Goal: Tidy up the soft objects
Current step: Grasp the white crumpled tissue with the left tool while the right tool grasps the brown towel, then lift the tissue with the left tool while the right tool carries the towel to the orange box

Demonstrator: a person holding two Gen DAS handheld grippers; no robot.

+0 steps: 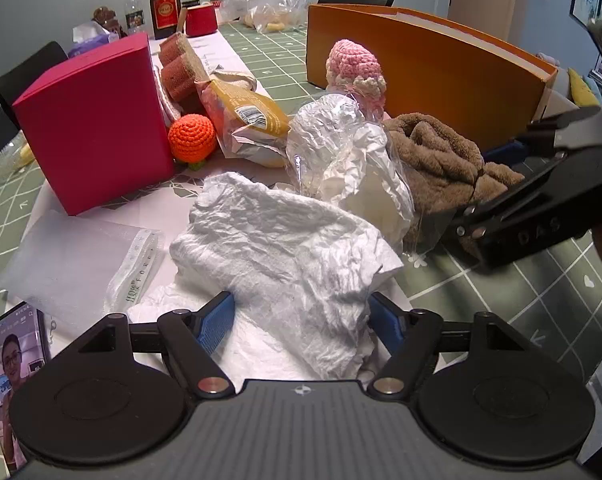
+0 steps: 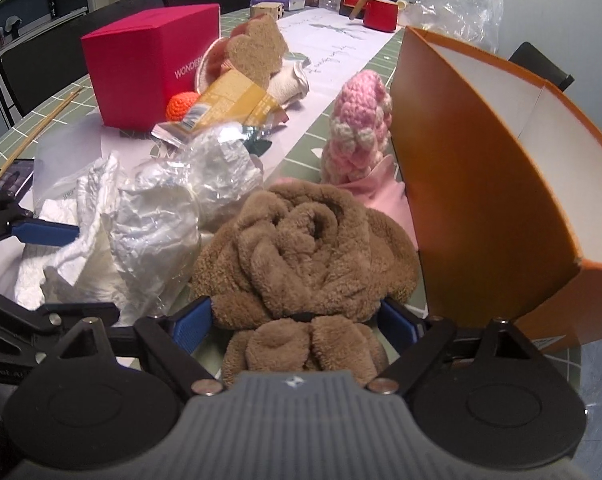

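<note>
Left wrist view: left gripper (image 1: 301, 320) at 6 o'clock; jaws spread wide, blue pads either side of the crumpled white paper (image 1: 285, 248); whether the pads press on it cannot be told
Paper edges: ragged sheet lies on the table (image 1: 541, 312); at 9 o'clock a clear zip bag (image 1: 81, 264) just beside it; at 1 o'clock a crinkled plastic wrap (image 1: 341, 152) touching it
Open room: bare green cloth only at 4 o'clock; red box (image 1: 97, 120) at 10 o'clock, orange knitted ball (image 1: 191, 136) against its corner
Right gripper (image 1: 541, 204): enters at 3 o'clock beside the brown towel (image 1: 441, 160)
Right wrist view: right gripper (image 2: 297, 322) at 6 o'clock; jaws wide, pads flanking the rolled brown towel (image 2: 305, 248); grip cannot be confirmed
Towel edges: orange box (image 2: 481, 184) wall close at 3 o'clock; pink knitted toy (image 2: 361, 128) at 12 o'clock; plastic wrap (image 2: 161, 216) touching at 9 o'clock
Open room: narrow strip between towel and orange box; left gripper (image 2: 41, 232) at 9 o'clock
</note>
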